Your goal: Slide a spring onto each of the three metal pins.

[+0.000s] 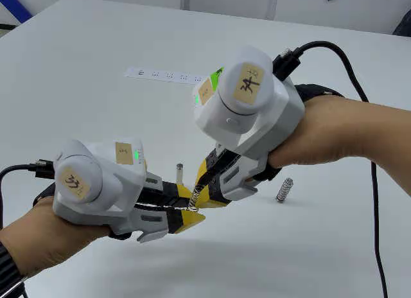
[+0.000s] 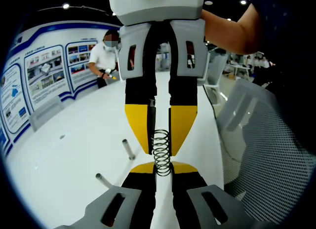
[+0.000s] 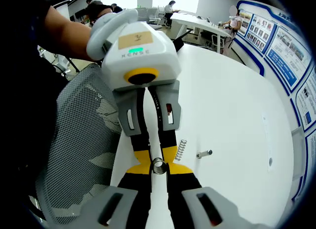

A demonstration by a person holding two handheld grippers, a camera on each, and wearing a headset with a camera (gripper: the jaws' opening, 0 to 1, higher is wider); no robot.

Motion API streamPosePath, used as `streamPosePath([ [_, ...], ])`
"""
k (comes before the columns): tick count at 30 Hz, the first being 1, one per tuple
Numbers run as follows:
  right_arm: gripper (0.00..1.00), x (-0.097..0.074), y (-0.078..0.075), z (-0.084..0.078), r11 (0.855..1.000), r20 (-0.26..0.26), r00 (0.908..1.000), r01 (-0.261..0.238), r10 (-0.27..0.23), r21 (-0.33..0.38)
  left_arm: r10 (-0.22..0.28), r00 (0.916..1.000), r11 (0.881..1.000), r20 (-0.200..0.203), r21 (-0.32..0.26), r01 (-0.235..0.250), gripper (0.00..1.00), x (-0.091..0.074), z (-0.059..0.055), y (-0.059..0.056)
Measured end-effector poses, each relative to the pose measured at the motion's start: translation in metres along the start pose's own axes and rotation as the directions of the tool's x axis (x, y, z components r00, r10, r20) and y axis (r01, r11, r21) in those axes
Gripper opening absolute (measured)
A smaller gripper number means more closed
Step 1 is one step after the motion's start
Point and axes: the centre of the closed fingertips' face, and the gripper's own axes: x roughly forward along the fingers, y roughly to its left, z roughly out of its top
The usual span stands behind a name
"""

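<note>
Closest in, the spring (image 2: 161, 150) is up off the bench (image 1: 96, 67), pinched at both ends. The left gripper (image 2: 161, 171) has its jaws drawn tight on the near coils, and the right gripper (image 3: 158, 169) is clamped round the far part. This looks like a re-grip ahead of threading. Neither pin in sight wears a spring, so the task seems barely begun. Next, one gripper should let go and the other line the spring's bore over the upright pin (image 1: 180, 173) just behind the jaws. A second pin (image 2: 102, 179) waits near, a loose spring (image 1: 284, 190) lies to the right, and a power strip (image 1: 164, 75) sits well beyond. The crowded jaws themselves cover the spring's open ends.
</note>
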Motion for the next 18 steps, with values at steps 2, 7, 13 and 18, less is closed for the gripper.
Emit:
streamPosePath([
  [2,0.12,0.0,0.0,-0.001,1.0,-0.004,1.0,-0.002,0.002,0.003,0.003,1.0,1.0,0.0,-0.002,-0.003,0.11,0.0,-0.001,0.001],
  [7,0.12,-0.001,-0.004,-0.006,1.0,-0.019,0.9998,0.006,-0.006,0.008,0.009,1.0,1.0,0.004,-0.017,-0.009,0.16,-0.001,0.0,0.002],
  [13,0.12,-0.003,-0.012,-0.016,1.0,-0.038,0.9992,0.016,-0.015,0.022,0.028,0.9996,0.999,0.006,-0.03,-0.028,0.2,-0.007,-0.001,0.007],
  [18,0.12,-0.01,-0.021,-0.024,0.999,-0.043,0.9986,0.033,-0.031,0.043,0.044,0.999,0.998,0.005,-0.051,-0.044,0.25,-0.016,-0.004,0.01],
])
